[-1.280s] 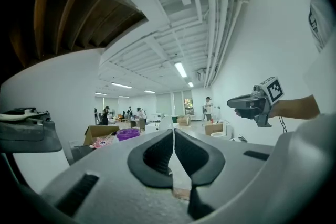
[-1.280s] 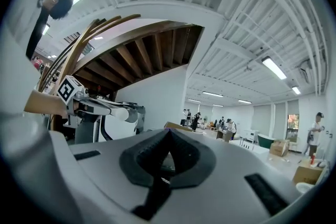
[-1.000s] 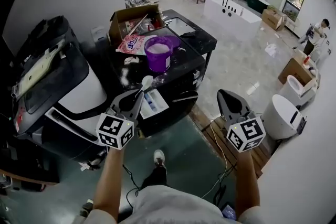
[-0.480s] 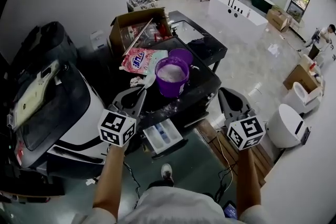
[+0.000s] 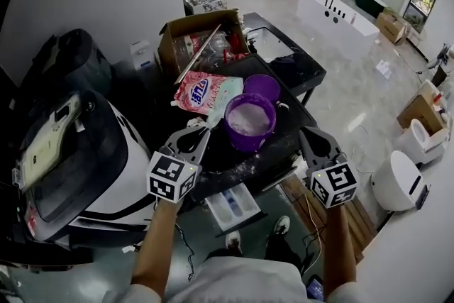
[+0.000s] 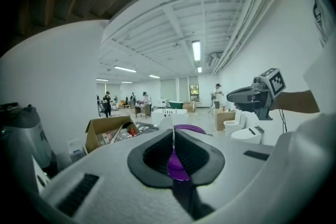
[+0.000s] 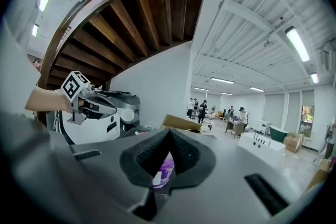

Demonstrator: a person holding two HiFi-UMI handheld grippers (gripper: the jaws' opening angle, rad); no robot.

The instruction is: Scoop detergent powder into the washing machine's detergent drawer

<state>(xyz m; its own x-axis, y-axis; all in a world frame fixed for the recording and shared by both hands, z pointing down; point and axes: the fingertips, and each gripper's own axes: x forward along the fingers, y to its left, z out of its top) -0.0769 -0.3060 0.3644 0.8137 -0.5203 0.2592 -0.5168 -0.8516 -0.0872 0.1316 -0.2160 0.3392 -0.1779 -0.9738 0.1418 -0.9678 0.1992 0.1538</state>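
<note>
- Gripping the white scoop by its handle, the left tongs point it lengthwise at the purple powder bucket, just ahead and to the right.
- Right tongs, closed on nothing, hang beside the bucket, farther from the scoop.
- The open detergent drawer lies below, between both arms.
- A second ago the scoop hung nearer the drawer.

The left gripper holds a white scoop just beside the left rim of a purple bucket of white powder, which stands on the washing machine's black top. A detergent bag lies behind the bucket. The detergent drawer stands open below the top's front edge. The right gripper hovers at its right edge.
</note>
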